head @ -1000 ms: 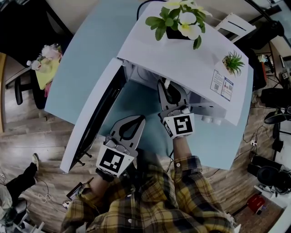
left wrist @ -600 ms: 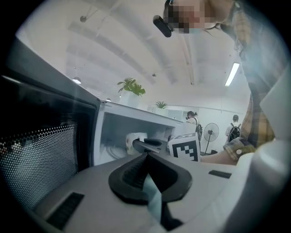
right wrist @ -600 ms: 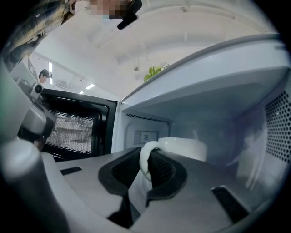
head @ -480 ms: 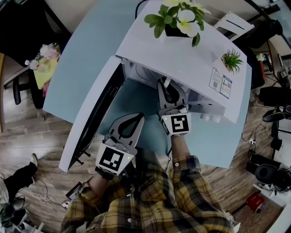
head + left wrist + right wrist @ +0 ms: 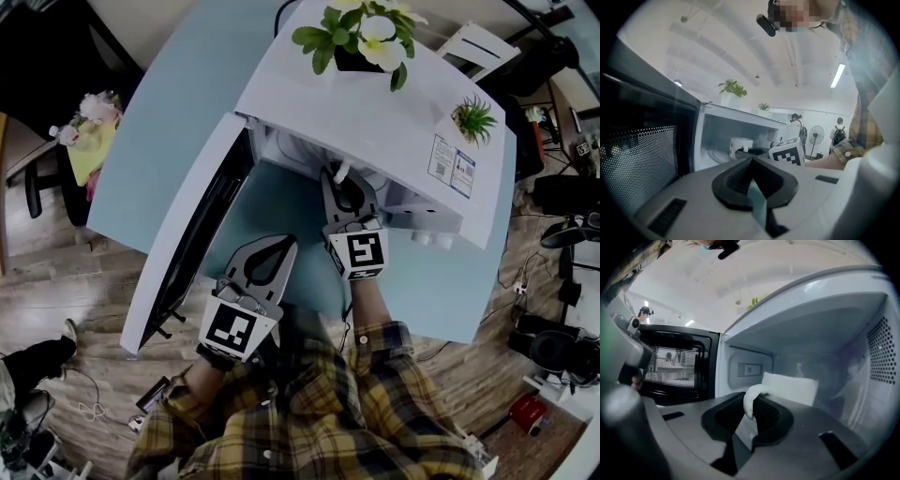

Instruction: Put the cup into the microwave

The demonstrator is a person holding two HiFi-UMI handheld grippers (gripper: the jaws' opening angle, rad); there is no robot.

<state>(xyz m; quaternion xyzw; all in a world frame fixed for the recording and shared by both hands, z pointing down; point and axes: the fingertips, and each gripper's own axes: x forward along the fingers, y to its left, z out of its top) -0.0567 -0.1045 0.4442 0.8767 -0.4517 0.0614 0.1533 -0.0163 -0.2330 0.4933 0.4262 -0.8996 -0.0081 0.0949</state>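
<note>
The white microwave [image 5: 375, 108] stands on the teal table with its door [image 5: 183, 244] swung open to the left. My right gripper [image 5: 751, 403] reaches into the cavity and is shut on the handle of a white cup [image 5: 791, 388]. The cup's body sits just past the jaws, low over the cavity floor. In the left gripper view the cup [image 5: 740, 146] shows inside the cavity. In the head view only a bit of the cup [image 5: 340, 172] shows under the microwave's top. My left gripper [image 5: 280, 246] hangs in front of the opening, shut and empty.
A flowering plant [image 5: 361, 37] and a small green plant [image 5: 472, 120] stand on the microwave's top. The open door blocks the left side of the opening. The teal table [image 5: 178, 122] runs off to the left; a chair and cables are on the floor around it.
My right gripper has sunk a little with the cup inside the cavity. The left gripper has stayed where it was.
</note>
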